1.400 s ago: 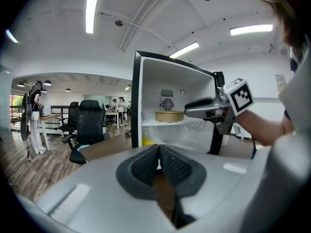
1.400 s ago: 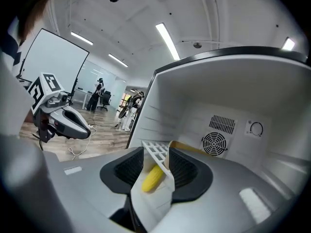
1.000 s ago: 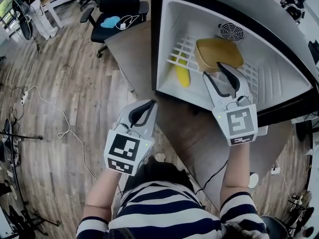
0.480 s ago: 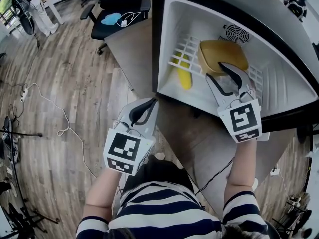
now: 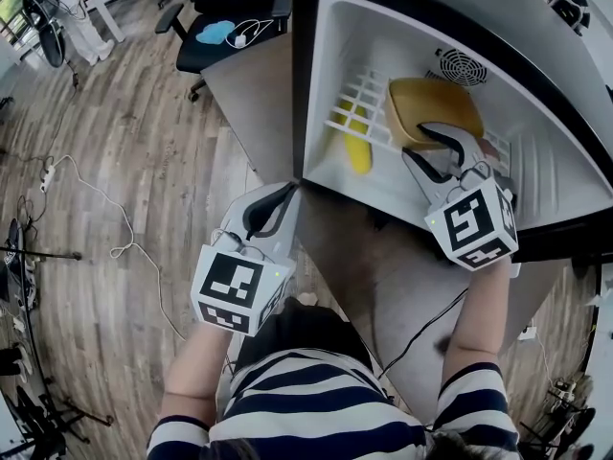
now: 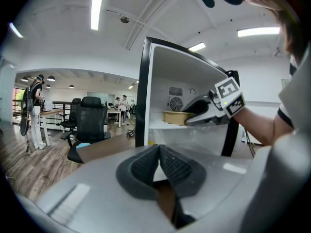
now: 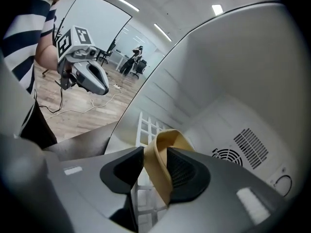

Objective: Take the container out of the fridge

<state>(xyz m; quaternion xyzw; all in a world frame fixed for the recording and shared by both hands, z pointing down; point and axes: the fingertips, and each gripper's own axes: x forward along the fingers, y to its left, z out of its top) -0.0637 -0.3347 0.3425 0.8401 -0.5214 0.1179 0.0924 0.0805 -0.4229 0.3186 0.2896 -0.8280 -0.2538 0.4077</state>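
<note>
The tan container [image 5: 431, 108] sits on the white wire shelf [image 5: 359, 99] inside the open fridge [image 5: 335, 36]. My right gripper [image 5: 442, 134] reaches into the fridge and is shut on the container's near rim. In the right gripper view that rim [image 7: 163, 164] stands pinched between the two dark pads of the right gripper [image 7: 155, 171]. My left gripper [image 5: 278, 196] hangs outside the fridge at its lower left corner, shut and empty. In the left gripper view its pads meet at the left gripper [image 6: 159, 159], with the container [image 6: 177, 117] beyond.
A yellow banana-shaped thing [image 5: 356, 147] lies on the shelf left of the container. A round fan vent [image 5: 465, 65] is in the fridge's back wall. The open fridge door [image 5: 254, 94] stands at the left. An office chair [image 5: 225, 8] and a floor cable [image 5: 105, 218] lie farther left.
My right gripper's jaws have come together on the container's rim and shifted slightly right. The left gripper has barely moved.
</note>
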